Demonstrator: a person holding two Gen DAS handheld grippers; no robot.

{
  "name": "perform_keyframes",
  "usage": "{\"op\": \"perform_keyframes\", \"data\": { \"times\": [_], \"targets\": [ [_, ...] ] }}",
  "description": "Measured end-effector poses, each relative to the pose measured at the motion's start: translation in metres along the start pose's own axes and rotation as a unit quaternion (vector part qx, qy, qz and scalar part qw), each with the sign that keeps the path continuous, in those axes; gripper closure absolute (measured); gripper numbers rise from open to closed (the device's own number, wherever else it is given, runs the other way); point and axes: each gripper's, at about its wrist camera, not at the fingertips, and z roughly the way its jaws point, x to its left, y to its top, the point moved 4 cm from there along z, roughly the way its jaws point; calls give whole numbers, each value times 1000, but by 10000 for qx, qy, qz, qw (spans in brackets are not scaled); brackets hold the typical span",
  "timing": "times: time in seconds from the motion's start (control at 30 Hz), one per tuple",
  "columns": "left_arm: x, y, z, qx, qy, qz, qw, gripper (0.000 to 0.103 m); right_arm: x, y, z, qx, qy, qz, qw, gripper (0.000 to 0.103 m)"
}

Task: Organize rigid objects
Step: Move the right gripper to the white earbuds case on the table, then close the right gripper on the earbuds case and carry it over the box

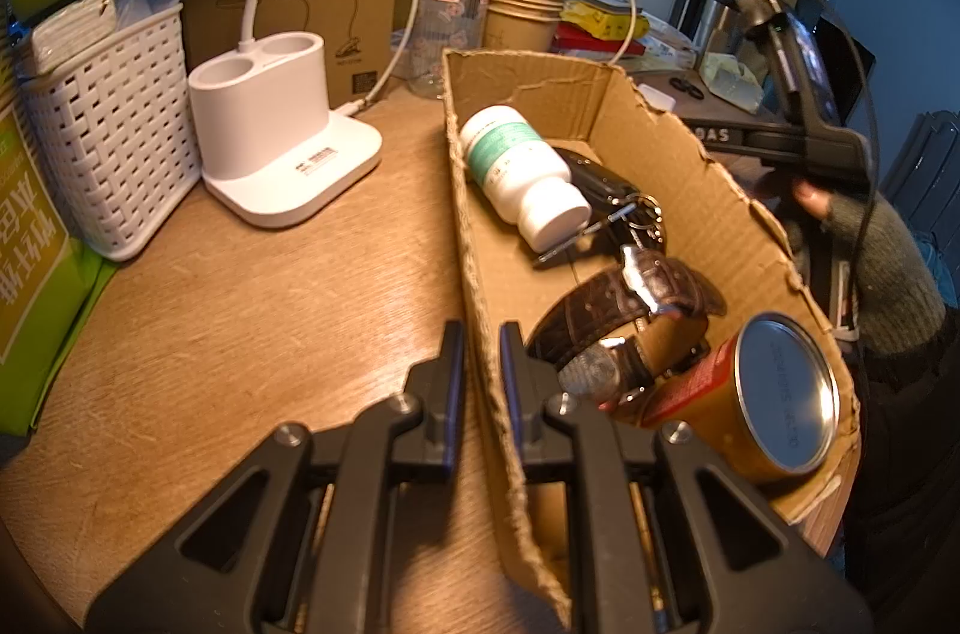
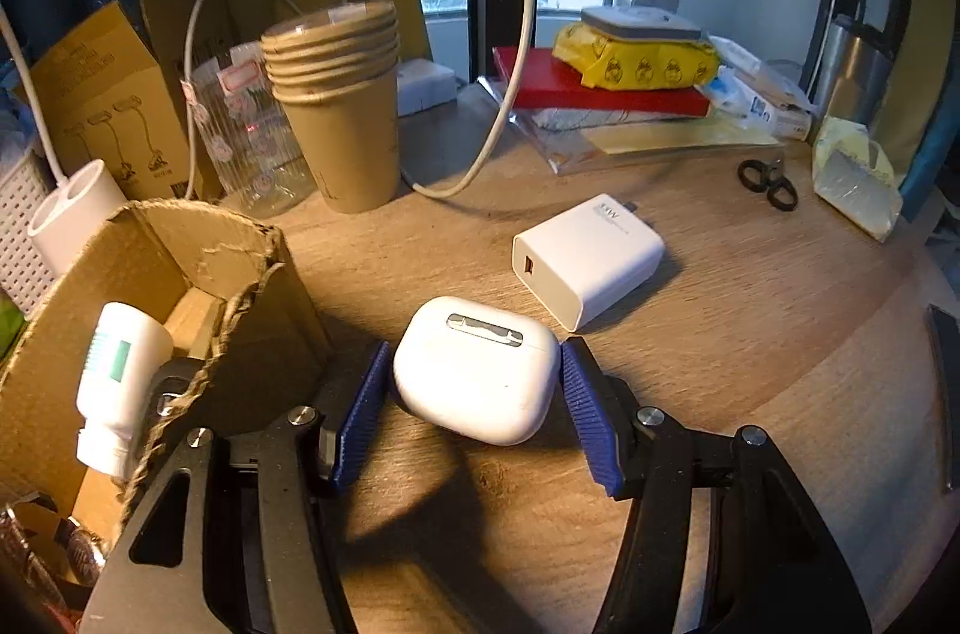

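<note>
A torn cardboard box [image 1: 708,190] lies on the wooden table and holds a white pill bottle [image 1: 522,172], a black key fob [image 1: 606,190], a brown leather watch [image 1: 624,310] and a red-gold tin [image 1: 774,394]. My left gripper [image 1: 482,340] is shut on the box's left wall. In the right wrist view a white earbud case [image 2: 477,370] lies on the table between the blue pads [image 2: 585,412] of my right gripper [image 2: 474,382], which is open around it. A white charger [image 2: 588,262] lies just beyond. The box [image 2: 198,262] stands to the left.
A white lamp base [image 1: 282,136], a white woven basket [image 1: 114,142] and a green carton stand at left. Stacked paper cups [image 2: 342,106], a clear glass jar [image 2: 246,130], a looping white cable, a red book with a yellow pack, and black scissors [image 2: 768,181] stand behind.
</note>
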Motion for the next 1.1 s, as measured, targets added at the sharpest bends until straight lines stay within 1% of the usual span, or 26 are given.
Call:
{"op": "perform_keyframes", "data": {
  "times": [0.23,0.57,0.73,1.03,1.1],
  "targets": [
    [0,0,0,-1,4,-1,10000,90,7,1,-30,-288,81,-20,9996,42],
    [0,0,0,-1,5,-1,10000,90,28,1,-71,-651,226,-174,9975,42],
    [0,0,0,0,6,-2,10000,90,42,-6,-91,-803,354,-230,9959,42],
    [0,0,0,-1,7,1,10000,90,74,-18,-107,-831,556,-471,9939,42],
    [0,0,0,-2,7,0,10000,90,81,-20,-107,-829,528,-556,9936,42]
  ]
}}
